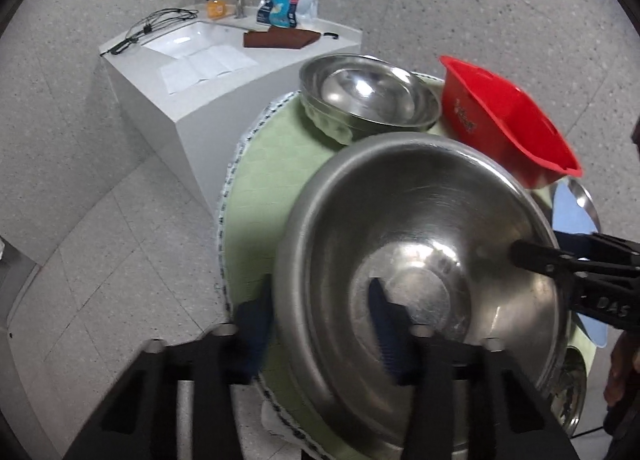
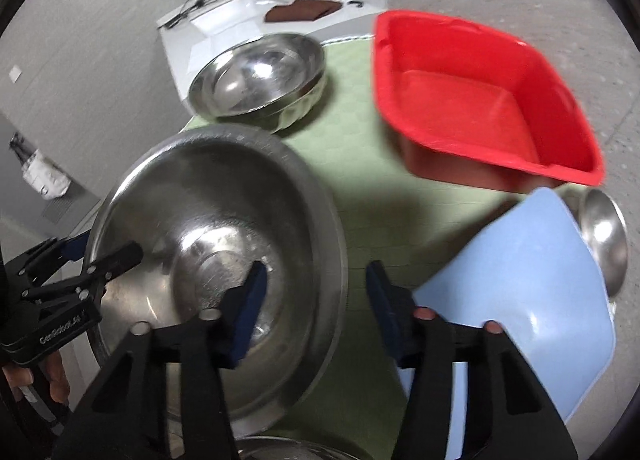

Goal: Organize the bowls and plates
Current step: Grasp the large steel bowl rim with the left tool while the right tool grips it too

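Note:
A large steel bowl point(image 1: 420, 260) point(image 2: 216, 252) sits tilted over the green round mat point(image 1: 276, 187) point(image 2: 372, 179). My left gripper point(image 1: 320, 324) is open and straddles its near rim, one finger inside and one outside. My right gripper point(image 2: 316, 300) is open and straddles the opposite rim; it shows in the left wrist view point(image 1: 536, 260). A smaller steel bowl point(image 1: 368, 95) point(image 2: 256, 75) nests on a white bowl at the back. A red square tub point(image 1: 508, 119) point(image 2: 480, 95) stands at the right. A light blue plate point(image 2: 520, 284) lies beside my right gripper.
A small steel bowl point(image 2: 604, 236) sits at the mat's right edge. Another steel dish point(image 1: 568, 388) lies under the big bowl. Behind stands a white sink counter point(image 1: 200, 71) with a brown cloth point(image 1: 280, 37), soap bottle and bags. The floor is grey tile.

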A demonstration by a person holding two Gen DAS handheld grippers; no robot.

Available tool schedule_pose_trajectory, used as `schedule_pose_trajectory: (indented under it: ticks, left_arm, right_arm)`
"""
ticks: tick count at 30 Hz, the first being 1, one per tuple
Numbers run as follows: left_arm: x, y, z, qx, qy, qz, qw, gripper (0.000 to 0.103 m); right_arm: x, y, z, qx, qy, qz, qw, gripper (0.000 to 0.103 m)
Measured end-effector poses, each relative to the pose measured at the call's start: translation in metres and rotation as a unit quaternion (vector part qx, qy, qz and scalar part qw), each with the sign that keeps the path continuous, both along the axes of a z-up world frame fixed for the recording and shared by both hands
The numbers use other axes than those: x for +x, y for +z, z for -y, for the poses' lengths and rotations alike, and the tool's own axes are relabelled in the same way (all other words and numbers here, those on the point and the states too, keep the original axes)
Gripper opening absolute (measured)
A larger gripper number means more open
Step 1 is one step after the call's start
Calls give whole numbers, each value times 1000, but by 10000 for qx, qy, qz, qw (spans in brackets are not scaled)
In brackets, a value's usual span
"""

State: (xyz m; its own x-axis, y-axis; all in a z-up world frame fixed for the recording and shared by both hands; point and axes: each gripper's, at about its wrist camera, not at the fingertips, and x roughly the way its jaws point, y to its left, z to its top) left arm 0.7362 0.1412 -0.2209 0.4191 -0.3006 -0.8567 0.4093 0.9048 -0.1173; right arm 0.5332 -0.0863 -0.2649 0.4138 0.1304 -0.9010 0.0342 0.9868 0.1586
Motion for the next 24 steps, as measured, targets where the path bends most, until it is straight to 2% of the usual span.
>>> schedule_pose_trajectory:
  ticks: [2, 5, 7, 11, 14, 18, 22, 24]
  left_arm:
    - [2, 0, 1, 63, 72, 65, 9999, 32]
    - [-1, 10, 1, -104, 194, 113, 9997, 26]
    - [-12, 27, 4, -247, 242, 259, 9991, 26]
    - [-20, 76, 25, -475, 173, 814, 9954, 26]
    - [-6, 107, 60, -775, -108, 1003, 9919, 26]
    - [17, 133, 137, -842, -706, 1393, 9841, 26]
    - [48, 126, 202, -945, -1044, 1317, 9812, 26]
    - [59, 114, 228, -855, -1184, 1272, 9811, 26]
  right_arm:
    - [3, -5, -3, 13, 126, -45, 9999, 37]
    - [1, -1, 4, 130, 148, 33, 9998, 32]
    - [0, 8, 11, 241, 182, 103, 9995, 31]
    - [-7, 51, 34, 361, 177, 560, 9976, 31]
    - [-2, 82, 70, 397, 4, 907, 9951, 31]
    - [17, 103, 123, 150, -395, 1134, 9927, 31]
    - [45, 95, 176, -2, -893, 1018, 9908, 31]
    - [57, 81, 197, 7, -1113, 875, 9899, 31]
